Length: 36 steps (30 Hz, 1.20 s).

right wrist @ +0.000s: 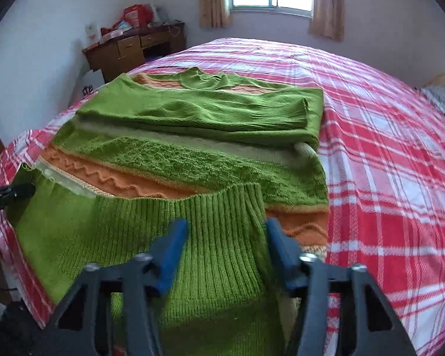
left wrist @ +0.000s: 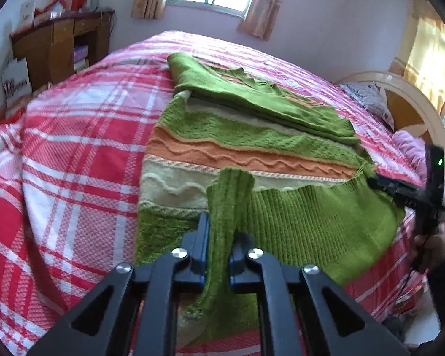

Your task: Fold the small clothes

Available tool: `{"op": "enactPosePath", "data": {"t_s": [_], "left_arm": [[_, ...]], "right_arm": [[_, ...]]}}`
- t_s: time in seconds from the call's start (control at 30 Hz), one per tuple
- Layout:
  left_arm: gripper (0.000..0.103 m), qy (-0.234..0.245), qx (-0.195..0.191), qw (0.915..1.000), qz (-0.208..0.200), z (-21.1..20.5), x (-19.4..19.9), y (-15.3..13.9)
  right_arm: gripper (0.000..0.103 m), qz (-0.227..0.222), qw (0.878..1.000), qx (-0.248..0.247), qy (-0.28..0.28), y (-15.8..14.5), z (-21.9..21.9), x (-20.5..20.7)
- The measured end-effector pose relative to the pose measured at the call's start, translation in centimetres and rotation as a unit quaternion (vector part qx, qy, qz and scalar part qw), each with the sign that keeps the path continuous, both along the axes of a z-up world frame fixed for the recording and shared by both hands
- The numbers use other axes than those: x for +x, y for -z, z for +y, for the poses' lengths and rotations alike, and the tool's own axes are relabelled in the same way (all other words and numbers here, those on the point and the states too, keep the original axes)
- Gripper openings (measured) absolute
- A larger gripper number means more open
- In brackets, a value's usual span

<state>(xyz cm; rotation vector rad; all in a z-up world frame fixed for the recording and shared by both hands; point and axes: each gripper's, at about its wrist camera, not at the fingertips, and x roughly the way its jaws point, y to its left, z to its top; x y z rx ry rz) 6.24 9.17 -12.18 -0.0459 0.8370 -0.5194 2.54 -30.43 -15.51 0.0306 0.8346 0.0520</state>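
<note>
Lifting the ribbed hem of the green, orange and cream knitted sweater [left wrist: 252, 148] off the red plaid bedspread [left wrist: 74, 154], you are pinching one corner in each closed gripper, left gripper [left wrist: 219, 237] and right gripper [right wrist: 227, 237], so keep them level and carry it toward the already folded sleeves.

green-orange striped sweater [left wrist: 252, 154], red plaid bedspread [left wrist: 74, 154]

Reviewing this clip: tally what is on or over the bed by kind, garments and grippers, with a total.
Sweaters: 1, the green striped sweater lying on the plaid bedspread, sleeves folded across, hem lifted.
Grippers: 2, the left gripper and the right gripper, each with the ribbed hem between its fingers.
Total: 3
</note>
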Motion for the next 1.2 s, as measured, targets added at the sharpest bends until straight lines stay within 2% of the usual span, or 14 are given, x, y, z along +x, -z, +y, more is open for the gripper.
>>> {"op": "enactPosePath", "data": {"t_s": [0.07, 0.1, 0.23, 0.4, 0.5, 0.73, 0.83, 1.07, 1.2], "left_arm": [[0.009, 0.006, 0.020, 0.9996, -0.021, -0.5, -0.6, -0.2], [0.009, 0.009, 0.019, 0.9994, -0.027, -0.5, -0.9, -0.3], [0.009, 0.012, -0.011, 0.9995, -0.026, 0.3, -0.8, -0.7], [0.009, 0.006, -0.009, 0.9997, -0.021, 0.0, -0.3, -0.6], [0.010, 0.006, 0.017, 0.9998, -0.006, -0.7, 0.1, 0.4], [0.008, -0.009, 0.005, 0.9999, -0.011, -0.4, 0.0, 0.1], [0.007, -0.020, -0.007, 0.9996, -0.017, 0.1, 0.0, -0.9], [0.005, -0.043, -0.028, 0.9974, -0.051, 0.0, 1.7, -4.8], [0.005, -0.059, -0.035, 0.9957, -0.063, -0.4, 3.6, -5.9]], "right_arm": [[0.018, 0.001, 1.000, 0.029, 0.007, -0.2, -0.7, -0.5], [0.016, 0.002, 0.999, 0.042, 0.009, -0.4, -1.0, -0.9], [0.015, -0.007, 0.998, 0.056, 0.020, -0.9, -1.1, -2.7], [0.015, -0.013, 0.997, 0.071, 0.036, -1.3, -1.2, -3.6], [0.016, 0.001, 0.995, 0.088, 0.039, -0.5, -1.4, -3.0], [0.018, 0.007, 0.995, 0.099, 0.034, -0.1, -1.6, -2.6], [0.014, 0.009, 0.995, 0.091, 0.036, -0.7, -1.4, -2.7], [0.013, -0.060, 0.994, 0.079, 0.034, -5.9, -1.1, -3.1], [0.013, -0.097, 0.993, 0.051, 0.049, -8.1, -1.0, -2.1]]}}
